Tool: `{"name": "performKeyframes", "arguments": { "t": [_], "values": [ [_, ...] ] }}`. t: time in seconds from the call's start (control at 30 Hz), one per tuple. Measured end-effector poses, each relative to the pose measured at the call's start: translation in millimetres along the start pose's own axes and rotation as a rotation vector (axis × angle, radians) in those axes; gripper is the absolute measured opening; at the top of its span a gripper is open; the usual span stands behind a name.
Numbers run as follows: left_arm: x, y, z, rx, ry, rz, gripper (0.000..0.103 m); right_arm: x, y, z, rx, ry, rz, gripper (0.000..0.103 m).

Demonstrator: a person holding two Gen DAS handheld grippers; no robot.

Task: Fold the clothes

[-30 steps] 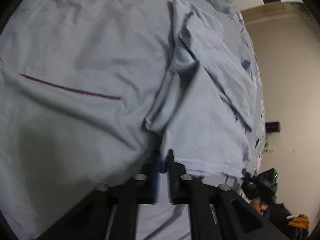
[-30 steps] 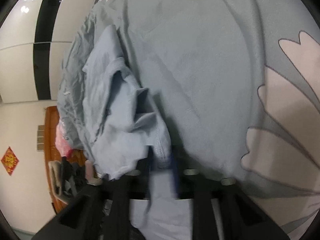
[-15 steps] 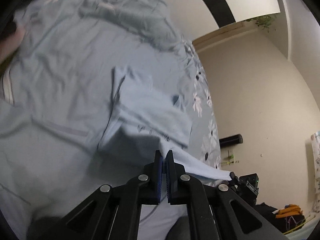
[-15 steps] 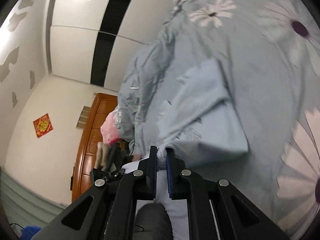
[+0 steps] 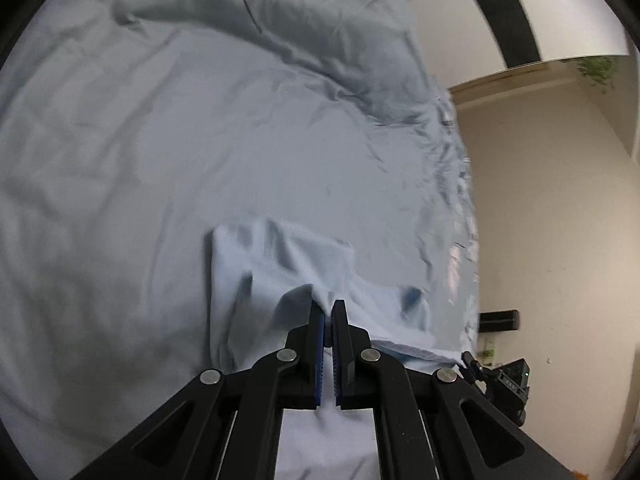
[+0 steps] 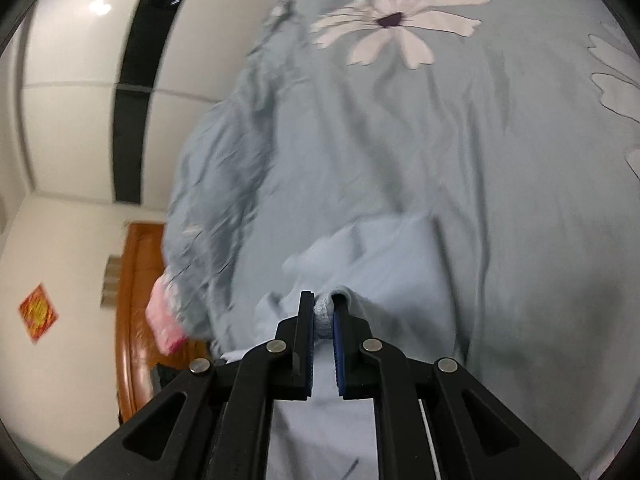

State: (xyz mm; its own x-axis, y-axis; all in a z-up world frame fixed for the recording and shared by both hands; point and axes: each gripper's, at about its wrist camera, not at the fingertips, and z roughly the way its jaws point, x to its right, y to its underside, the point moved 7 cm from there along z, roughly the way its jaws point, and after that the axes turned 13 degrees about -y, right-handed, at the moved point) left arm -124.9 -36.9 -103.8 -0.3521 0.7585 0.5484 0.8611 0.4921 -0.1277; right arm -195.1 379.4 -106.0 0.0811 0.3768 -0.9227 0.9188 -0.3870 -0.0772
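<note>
L gripper (image 5: 327,307): jaws pressed nearly together, pinching an edge of the pale blue garment (image 5: 280,264) at the tips. Garment bunched ahead of and below it, lying on the grey-blue bedsheet (image 5: 160,160). Rumpled duvet (image 5: 320,28) far ahead.

R gripper (image 6: 323,300): jaws clamped on a thick rolled hem of same garment (image 6: 392,256); cloth spreads ahead and to its right. Flower-print sheet (image 6: 400,8) beyond. Wooden furniture (image 6: 136,312) and pink item (image 6: 162,320) to its left.

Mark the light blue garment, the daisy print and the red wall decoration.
light blue garment (image 5: 256,264): left wrist view, upper fold.
daisy print (image 6: 394,20): right wrist view, dark centre.
red wall decoration (image 6: 38,313): right wrist view, its middle.
</note>
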Motion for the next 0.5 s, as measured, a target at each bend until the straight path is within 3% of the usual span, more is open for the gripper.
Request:
{"name": "performKeyframes", "arguments": {
  "t": [0.23, 0.5],
  "values": [
    [-16, -27, 50, -0.020, -0.030, -0.060, 0.004, 35, -23, 26, 0.006, 0.062, 0.056, 0.008],
    [-17, -36, 43, 0.024, 0.064, -0.127, 0.008, 30, -24, 21, 0.015, 0.096, 0.018, 0.009]
  ]
}}
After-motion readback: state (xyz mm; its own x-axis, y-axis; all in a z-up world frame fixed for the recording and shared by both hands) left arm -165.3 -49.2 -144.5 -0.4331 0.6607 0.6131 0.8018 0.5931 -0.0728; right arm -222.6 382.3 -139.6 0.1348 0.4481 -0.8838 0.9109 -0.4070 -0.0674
